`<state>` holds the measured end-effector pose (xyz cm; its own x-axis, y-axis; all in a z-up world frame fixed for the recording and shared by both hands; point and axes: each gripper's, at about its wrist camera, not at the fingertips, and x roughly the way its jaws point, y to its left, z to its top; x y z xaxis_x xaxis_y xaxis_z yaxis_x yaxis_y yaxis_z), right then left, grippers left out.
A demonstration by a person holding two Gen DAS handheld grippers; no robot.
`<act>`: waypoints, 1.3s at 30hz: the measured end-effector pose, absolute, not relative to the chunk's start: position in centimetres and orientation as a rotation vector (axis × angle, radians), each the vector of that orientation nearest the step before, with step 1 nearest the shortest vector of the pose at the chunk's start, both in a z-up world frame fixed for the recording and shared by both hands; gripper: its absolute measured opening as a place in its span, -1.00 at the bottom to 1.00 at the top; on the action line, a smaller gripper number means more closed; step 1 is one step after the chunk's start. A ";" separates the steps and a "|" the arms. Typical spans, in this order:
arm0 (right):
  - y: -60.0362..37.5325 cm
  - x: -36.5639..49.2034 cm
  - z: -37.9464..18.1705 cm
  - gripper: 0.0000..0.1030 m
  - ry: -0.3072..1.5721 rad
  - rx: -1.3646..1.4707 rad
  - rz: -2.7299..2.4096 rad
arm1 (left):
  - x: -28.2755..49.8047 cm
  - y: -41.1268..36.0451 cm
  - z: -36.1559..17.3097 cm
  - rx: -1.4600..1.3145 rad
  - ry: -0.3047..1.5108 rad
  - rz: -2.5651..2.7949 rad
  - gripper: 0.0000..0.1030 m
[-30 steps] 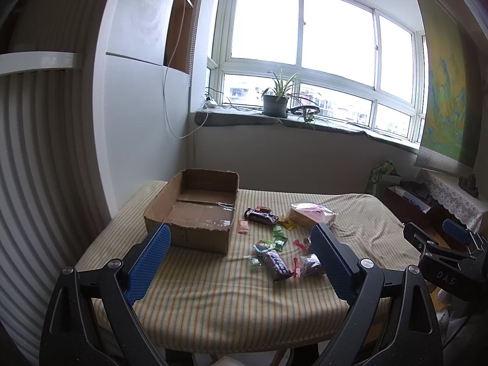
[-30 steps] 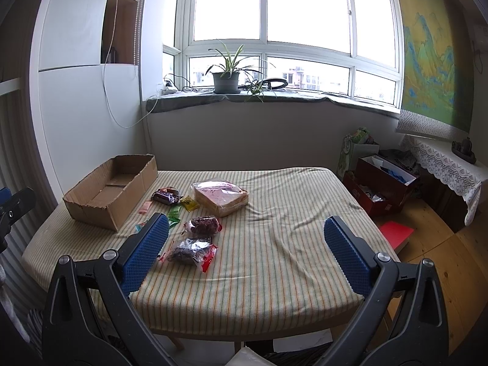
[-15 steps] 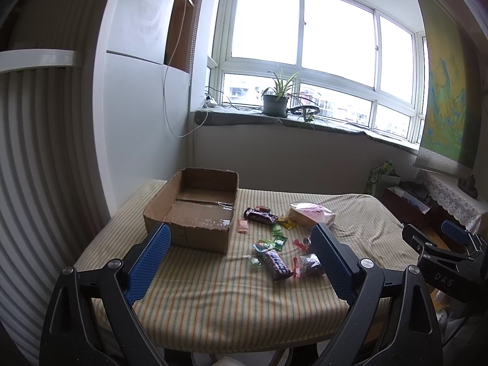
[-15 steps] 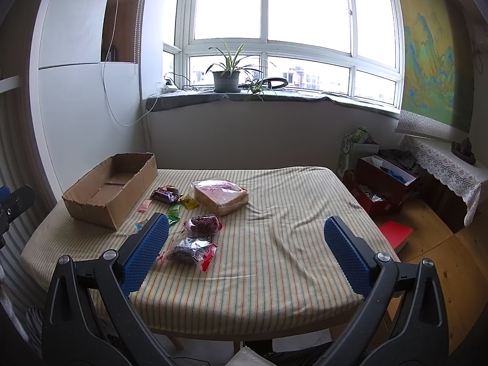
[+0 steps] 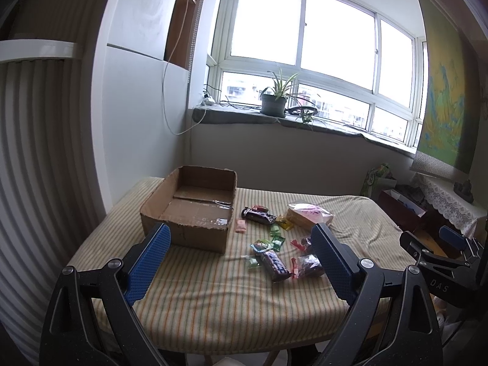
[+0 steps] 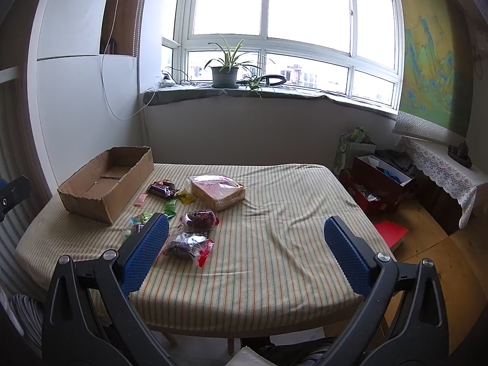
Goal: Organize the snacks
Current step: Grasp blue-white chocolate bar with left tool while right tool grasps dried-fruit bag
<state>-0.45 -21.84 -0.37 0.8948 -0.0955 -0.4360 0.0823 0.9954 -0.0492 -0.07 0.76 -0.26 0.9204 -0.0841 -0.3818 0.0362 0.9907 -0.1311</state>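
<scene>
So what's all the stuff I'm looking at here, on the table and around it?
cardboard box: one, brown, open, nothing visible inside, table's left side
bread bag: one, clear with pink print, mid-table
dark snack packets: several, clear wrap with red ends, beside the box
small candies: a handful, green, yellow, pink, scattered among the packets
table: one, striped cloth
potted plant: one, green, windowsill
red boxes: floor, right of the table
left claw: blue pads, open, holding nothing
right claw: blue pads, open, holding nothing
</scene>
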 end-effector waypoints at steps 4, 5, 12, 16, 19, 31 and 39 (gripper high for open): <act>-21.9 -0.5 -0.4 1.00 0.463 -0.032 -0.090 | 0.0 1.3 -0.2 -0.133 0.393 -0.064 0.81; -22.0 -0.4 -0.4 1.00 0.464 -0.032 -0.089 | 0.1 1.4 -0.2 -0.133 0.392 -0.065 0.81; -22.4 0.5 -1.4 1.00 0.491 -0.025 -0.033 | 1.1 2.3 -0.8 -0.151 0.416 -0.078 0.81; -22.5 0.8 -2.4 1.00 0.517 -0.016 0.007 | 2.2 2.8 -1.8 -0.177 0.460 -0.107 0.80; -22.7 1.3 -3.2 1.00 0.545 0.005 0.040 | 3.3 2.8 -2.7 -0.184 0.505 -0.136 0.80; -21.9 5.8 -7.0 0.76 0.690 -0.002 0.204 | 8.6 0.9 -8.6 -0.230 0.731 -0.304 0.27; -21.8 9.6 -8.6 0.45 0.795 -0.021 0.346 | 13.8 -1.7 -11.2 -0.223 0.855 -0.424 0.04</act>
